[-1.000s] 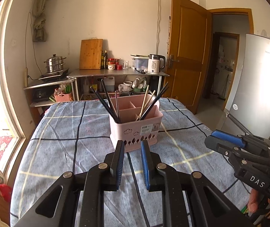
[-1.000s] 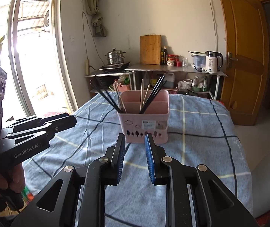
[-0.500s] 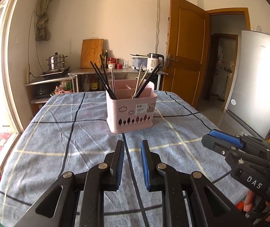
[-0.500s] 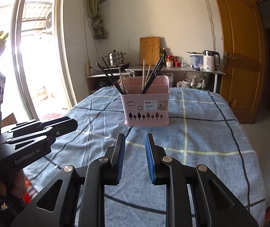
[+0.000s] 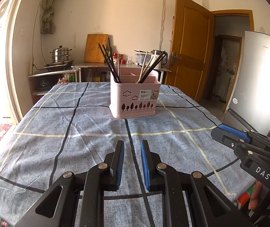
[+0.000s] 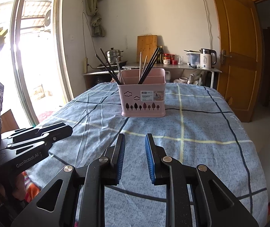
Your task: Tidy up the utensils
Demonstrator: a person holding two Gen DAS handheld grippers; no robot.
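A pink utensil basket (image 5: 135,100) stands upright at the middle of the table, also in the right wrist view (image 6: 143,99). Black chopsticks (image 5: 107,62) lean out of its left compartment; black and pale wooden chopsticks (image 5: 150,66) lean in the right one. My left gripper (image 5: 132,151) is open and empty, low over the cloth, well short of the basket. My right gripper (image 6: 135,143) is open and empty, likewise near the front of the table. Each gripper shows in the other's view: the right one (image 5: 229,134) and the left one (image 6: 59,130).
The table carries a blue checked cloth (image 5: 78,128). Behind it stand a metal counter (image 5: 119,66) with a kettle, jars and a cutting board, and a steamer pot (image 5: 60,55). A wooden door (image 5: 189,56) and a fridge (image 5: 261,79) are on the right; a window (image 6: 21,56) on the left.
Both grippers have pulled back from the basket and dropped lower, so the basket now looks farther away. Both stay open and empty.
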